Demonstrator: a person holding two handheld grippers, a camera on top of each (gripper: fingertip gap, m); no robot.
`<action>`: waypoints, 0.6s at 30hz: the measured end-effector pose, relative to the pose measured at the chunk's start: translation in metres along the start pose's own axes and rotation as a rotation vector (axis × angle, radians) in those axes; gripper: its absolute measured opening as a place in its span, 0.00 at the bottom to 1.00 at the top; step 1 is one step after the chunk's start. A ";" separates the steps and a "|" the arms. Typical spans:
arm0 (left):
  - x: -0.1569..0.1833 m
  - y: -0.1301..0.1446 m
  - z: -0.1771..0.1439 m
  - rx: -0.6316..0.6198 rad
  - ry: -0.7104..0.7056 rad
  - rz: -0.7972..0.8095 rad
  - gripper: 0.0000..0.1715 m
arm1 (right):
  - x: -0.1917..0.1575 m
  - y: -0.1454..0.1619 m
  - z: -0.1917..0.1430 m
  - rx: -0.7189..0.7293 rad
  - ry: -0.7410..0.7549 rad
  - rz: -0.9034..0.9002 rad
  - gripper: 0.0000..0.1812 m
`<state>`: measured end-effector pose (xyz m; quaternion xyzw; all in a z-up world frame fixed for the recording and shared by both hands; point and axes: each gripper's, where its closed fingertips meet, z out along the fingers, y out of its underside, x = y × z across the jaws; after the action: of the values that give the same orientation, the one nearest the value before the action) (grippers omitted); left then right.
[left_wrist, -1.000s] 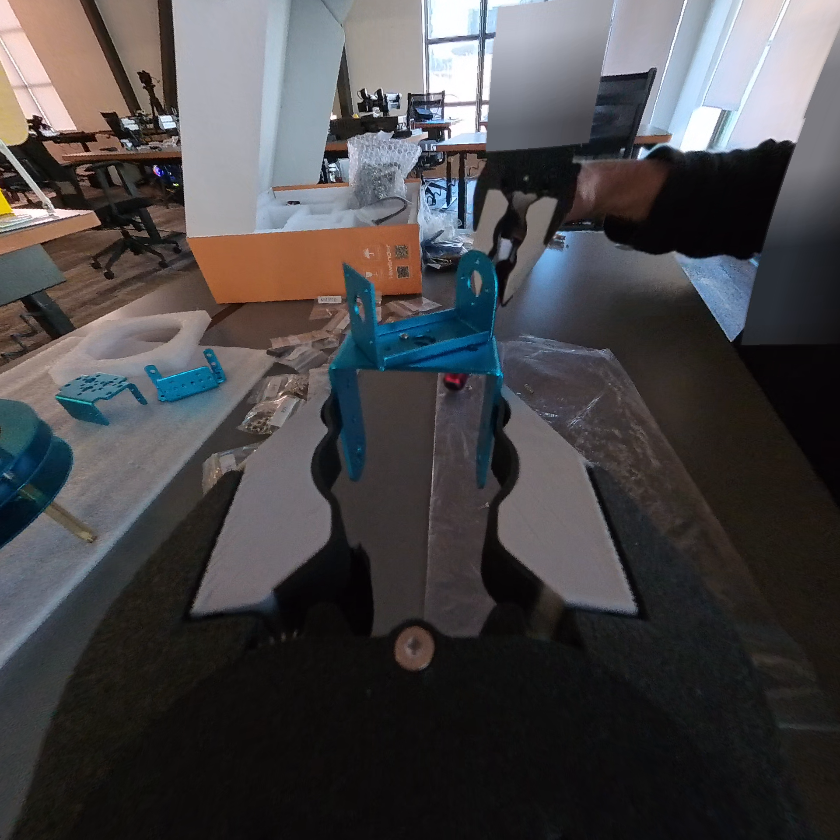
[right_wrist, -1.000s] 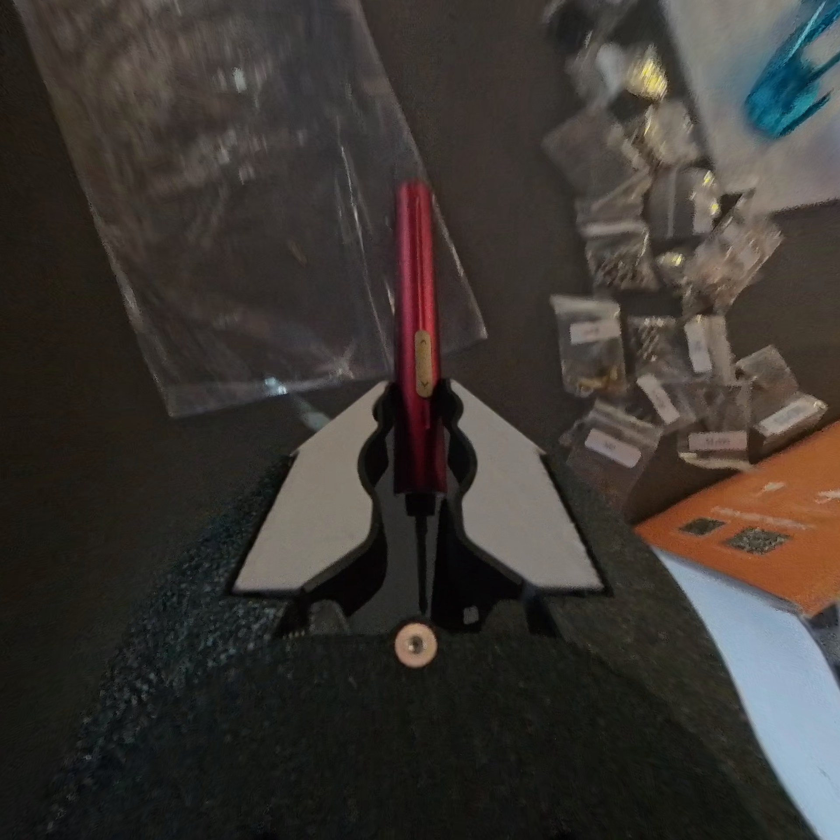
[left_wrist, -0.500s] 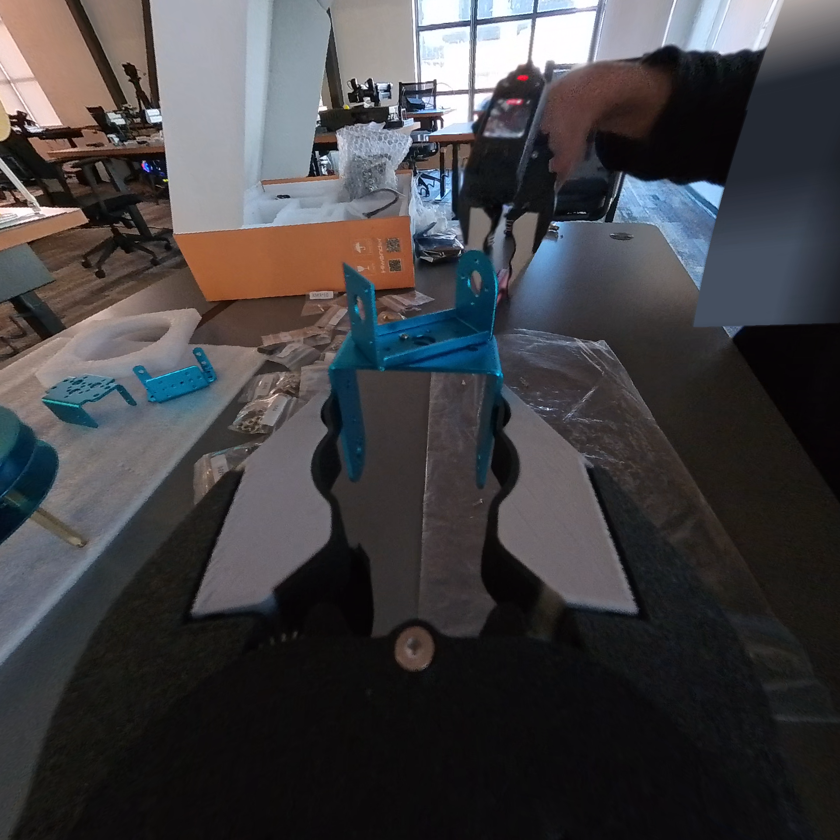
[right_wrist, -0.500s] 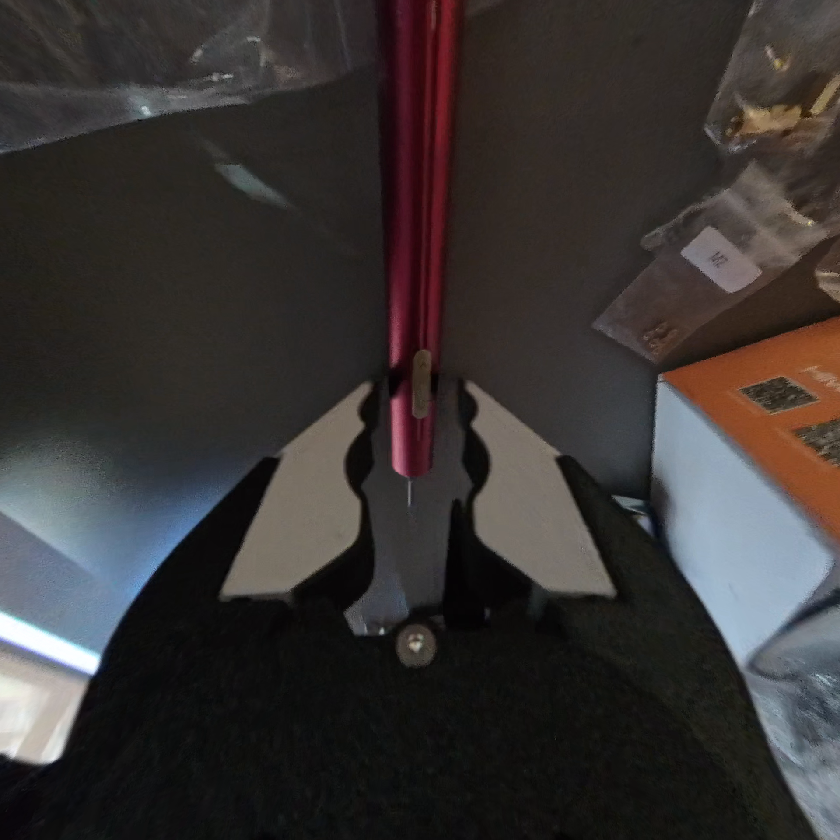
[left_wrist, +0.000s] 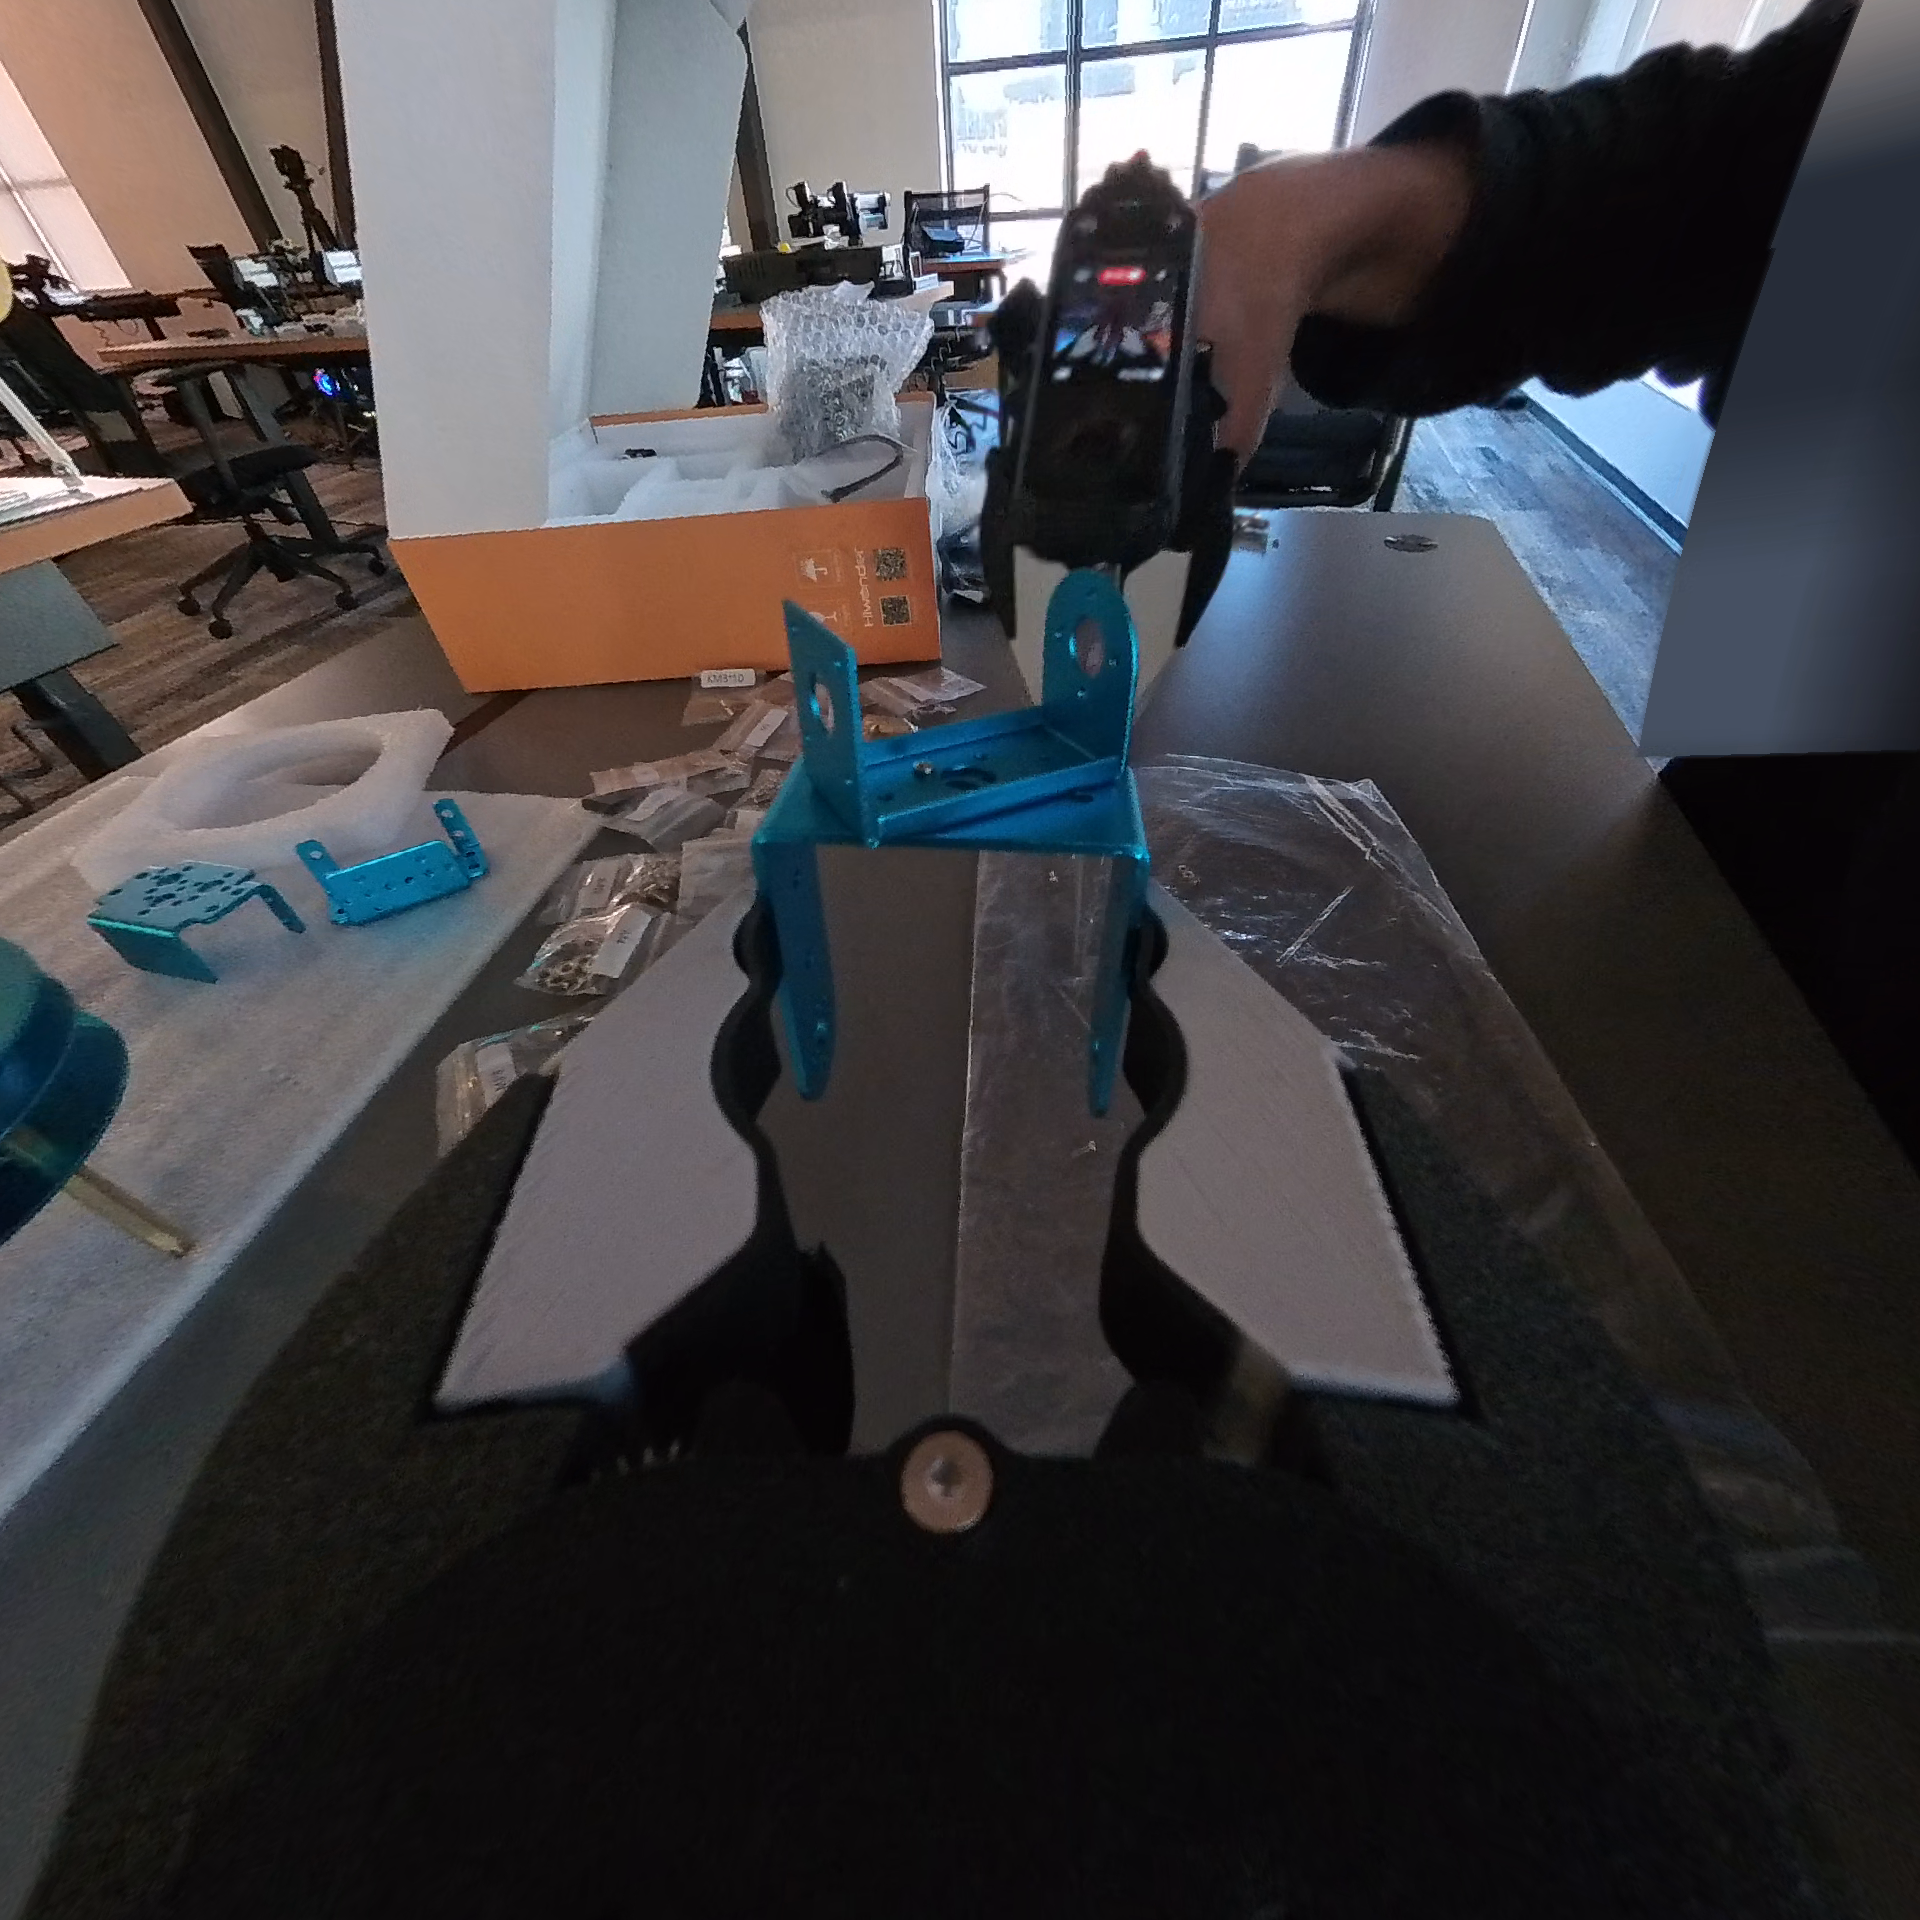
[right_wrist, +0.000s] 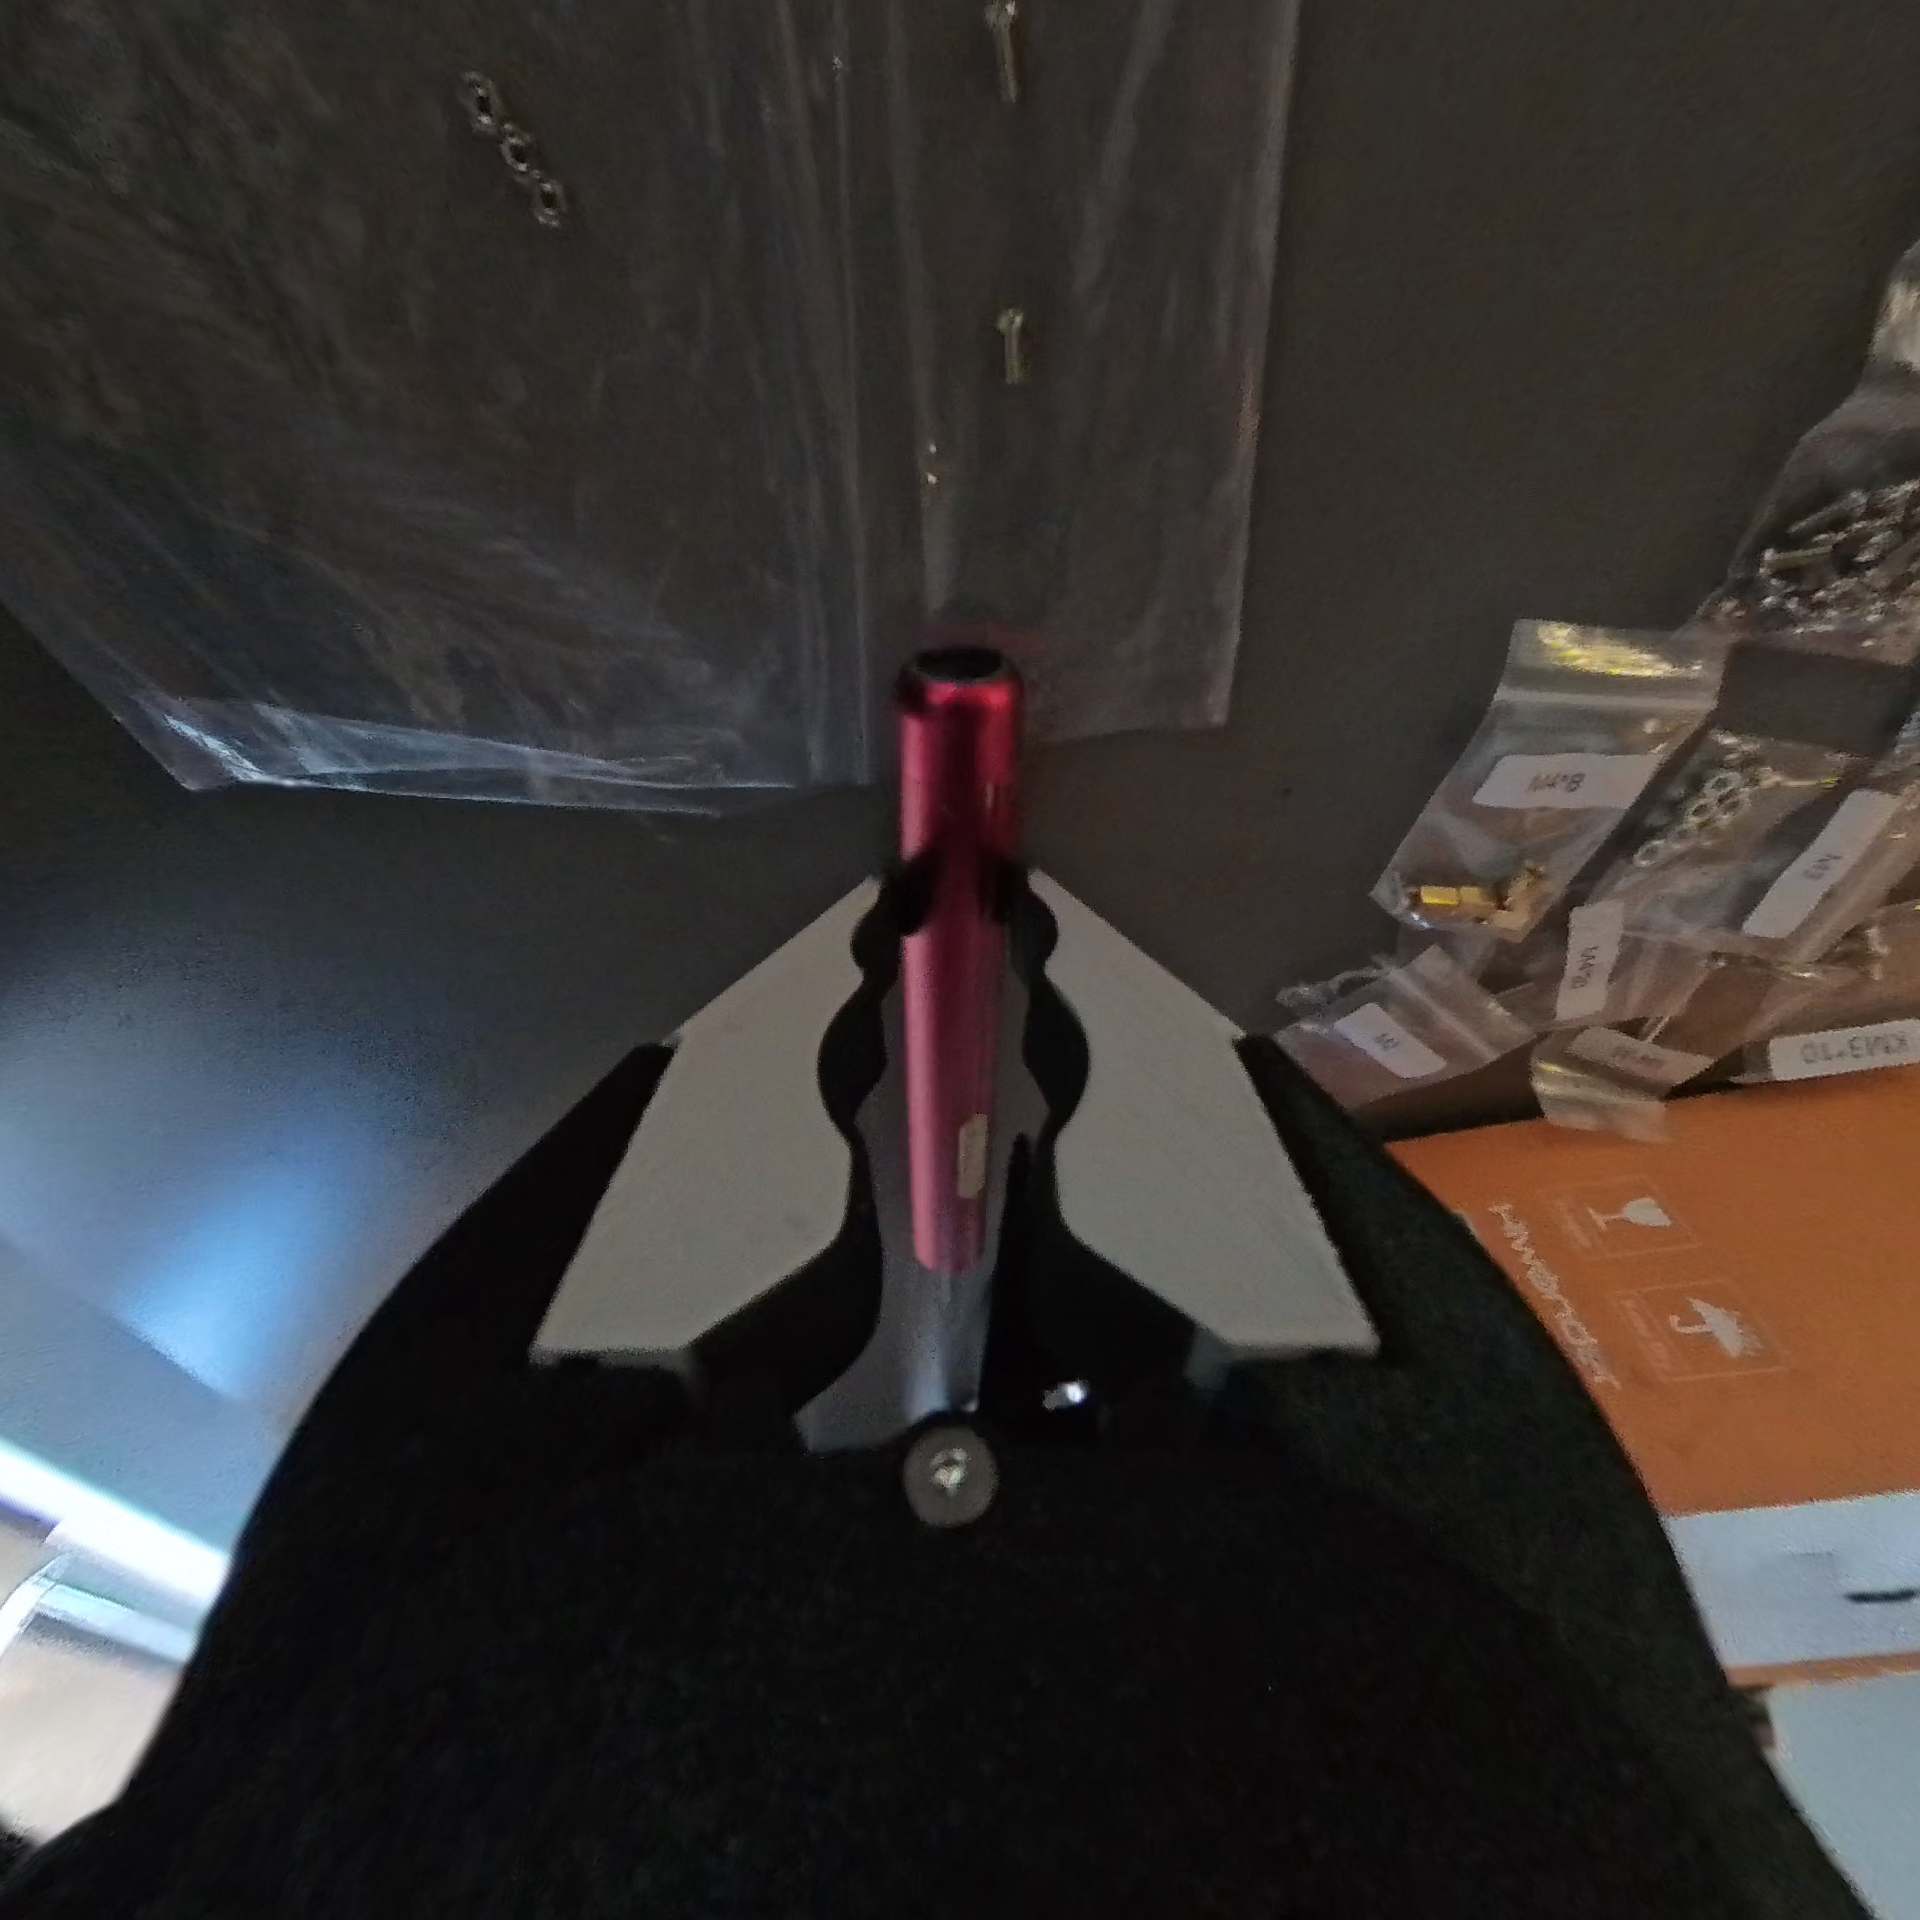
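Observation:
My left gripper (left_wrist: 951, 935) is shut on a blue metal bracket assembly (left_wrist: 951, 821), a U-bracket with a second one fixed on top, ears pointing up. It is held above the dark table (left_wrist: 1455, 644). My right gripper (right_wrist: 956, 896) is shut on a red screwdriver handle (right_wrist: 954, 831), which points forward and down at a clear plastic bag (right_wrist: 623, 364). In the left wrist view the right gripper (left_wrist: 1103, 566) hangs just behind and above the bracket's right ear, held by a hand in a black sleeve (left_wrist: 1538, 239). The screwdriver's tip is hidden.
An open orange box (left_wrist: 675, 592) stands behind the bracket. Several small bags of hardware (right_wrist: 1662, 883) lie by it. Two loose blue brackets (left_wrist: 395, 878) lie on a white foam sheet at left, near a white foam ring (left_wrist: 281, 769). Loose nuts and screws lie on the clear bag. The gap from one gripper's tips to the other's is roughly 25 cm.
The right gripper has swung upright and come closer, now right behind the bracket's right ear. Its view has turned from the box edge toward the clear bag. The left gripper has held still.

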<state>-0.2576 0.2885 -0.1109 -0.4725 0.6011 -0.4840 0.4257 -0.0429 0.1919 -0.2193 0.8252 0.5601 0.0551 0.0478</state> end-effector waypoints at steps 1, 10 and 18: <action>0.000 0.000 0.000 -0.001 -0.001 0.000 0.38 | 0.001 -0.001 -0.003 0.033 0.026 -0.010 0.11; -0.005 0.000 -0.001 0.002 -0.015 0.000 0.38 | 0.016 -0.066 -0.187 0.990 0.289 0.093 0.11; -0.016 -0.003 -0.007 0.018 -0.039 -0.012 0.38 | 0.004 -0.147 -0.217 1.581 0.029 0.185 0.11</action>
<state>-0.2607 0.3049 -0.1058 -0.4813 0.5856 -0.4827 0.4387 -0.2082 0.2534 -0.0256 0.6571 0.3630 -0.3443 -0.5639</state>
